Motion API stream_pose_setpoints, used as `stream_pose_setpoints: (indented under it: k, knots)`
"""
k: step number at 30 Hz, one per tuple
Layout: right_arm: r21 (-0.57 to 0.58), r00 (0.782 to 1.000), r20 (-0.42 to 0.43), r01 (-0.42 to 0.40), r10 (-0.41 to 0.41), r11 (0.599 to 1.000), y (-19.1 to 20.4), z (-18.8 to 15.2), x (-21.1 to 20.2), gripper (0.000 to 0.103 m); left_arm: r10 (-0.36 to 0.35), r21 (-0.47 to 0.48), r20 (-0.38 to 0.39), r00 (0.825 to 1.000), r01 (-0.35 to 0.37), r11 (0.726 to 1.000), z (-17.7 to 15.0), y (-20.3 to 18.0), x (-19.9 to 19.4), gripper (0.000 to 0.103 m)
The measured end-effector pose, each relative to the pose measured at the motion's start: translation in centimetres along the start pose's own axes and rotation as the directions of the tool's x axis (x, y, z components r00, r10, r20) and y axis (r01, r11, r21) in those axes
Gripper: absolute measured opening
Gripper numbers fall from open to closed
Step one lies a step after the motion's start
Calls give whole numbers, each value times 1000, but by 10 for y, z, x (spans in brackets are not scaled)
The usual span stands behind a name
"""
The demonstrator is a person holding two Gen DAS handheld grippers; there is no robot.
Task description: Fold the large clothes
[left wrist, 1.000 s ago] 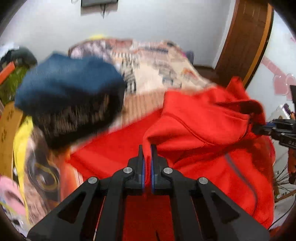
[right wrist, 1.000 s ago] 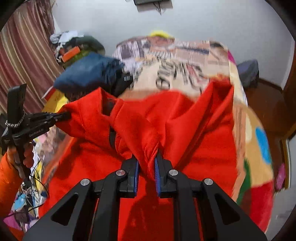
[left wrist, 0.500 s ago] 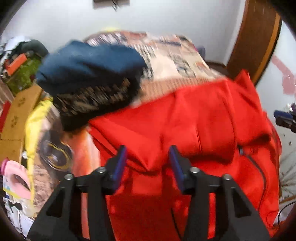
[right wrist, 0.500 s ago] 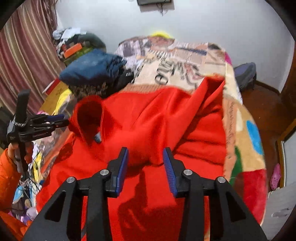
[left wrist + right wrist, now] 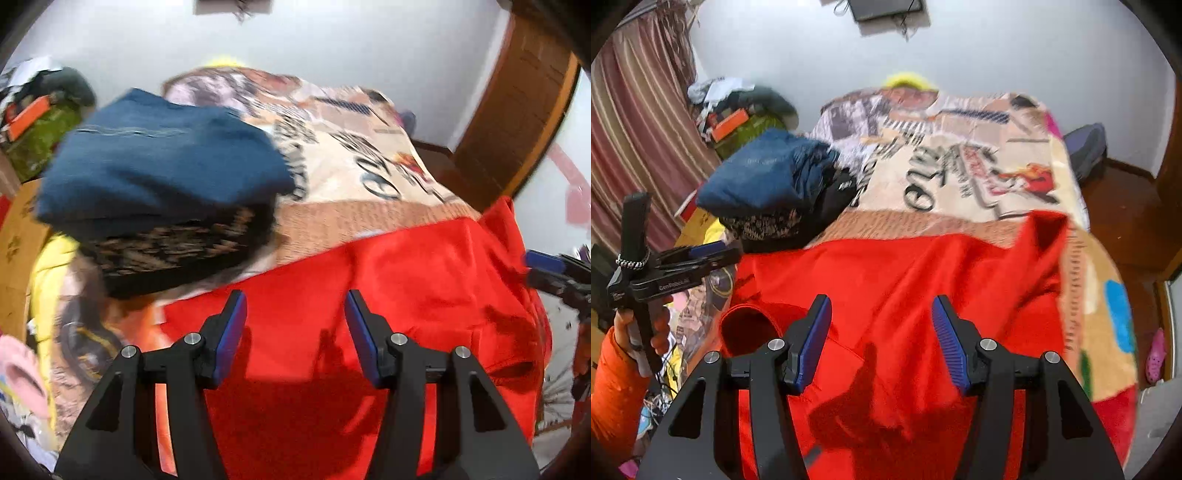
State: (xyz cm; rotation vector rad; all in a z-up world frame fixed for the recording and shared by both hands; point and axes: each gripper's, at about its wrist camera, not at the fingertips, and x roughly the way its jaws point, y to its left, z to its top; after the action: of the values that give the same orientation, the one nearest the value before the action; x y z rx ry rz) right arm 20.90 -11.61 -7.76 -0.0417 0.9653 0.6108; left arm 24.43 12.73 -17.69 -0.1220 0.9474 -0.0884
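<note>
1. Left wrist view: the left claw [image 5: 295,314] is hanging with its jaws apart, having just been opening, nothing pinched between them. The red garment [image 5: 406,280] is lying spread on the bed [image 5: 351,170] below; a blue folded pile [image 5: 155,166] is sitting far left.
2. Right wrist view: the right claw [image 5: 881,325] is likewise gaping after opening, above the red garment [image 5: 905,277], gripping nothing. At left a hand [image 5: 646,332] is holding the left claw [image 5: 716,254].

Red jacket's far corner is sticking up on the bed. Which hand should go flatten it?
Right, probably. The raised corner of the red jacket is on the right gripper's side; the left gripper hangs off the opposite edge. Both jaws have just been opening, gripping nothing.
</note>
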Motion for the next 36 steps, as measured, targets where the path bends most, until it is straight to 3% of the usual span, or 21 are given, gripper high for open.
stream_pose_setpoints:
  k: [4, 6, 9, 11, 18, 22, 25, 28, 32, 36]
  knots:
    - [-41, 995, -103, 6, -10, 999, 6, -9, 33, 53, -81, 35, -86, 993, 84, 996, -9, -28, 30, 54]
    - [-69, 989, -145, 20, -30, 997, 7, -18, 41, 53, -83, 75, -120, 989, 93, 993, -21, -40, 39, 54]
    - [-140, 992, -119, 35, -52, 989, 9, -40, 32, 53, -50, 142, -155, 987, 72, 987, -47, -50, 44, 55]
    - [-168, 992, -107, 47, -66, 985, 10, -51, 22, 53, -43, 158, -157, 987, 68, 985, -64, -49, 41, 65]
    - [-195, 990, -123, 47, -72, 980, 16, -64, 4, 53, -79, 95, -149, 986, 94, 991, -85, -24, 14, 69]
    - [-184, 991, -120, 33, -56, 982, 18, -50, 1, 53, -11, 96, -103, 995, 21, 995, -75, -11, -5, 69]
    - [-161, 997, -66, 19, -30, 987, 17, -31, -4, 53, 13, 46, -46, 999, -11, 999, -60, 5, -17, 69]
    - [-129, 999, -24, 34, -37, 991, 14, -12, 0, 53, 82, -5, -2, 997, -82, 997, -41, 23, -19, 69]
    - [-52, 998, 26, 64, -62, 997, 1, 15, 19, 53, 137, -68, -7, 991, -137, 988, -24, 42, 2, 69]
    - [73, 985, 25, 166, -168, 983, -38, 28, 42, 53, 189, -116, -73, 979, -196, 974, -26, 59, 39, 69]
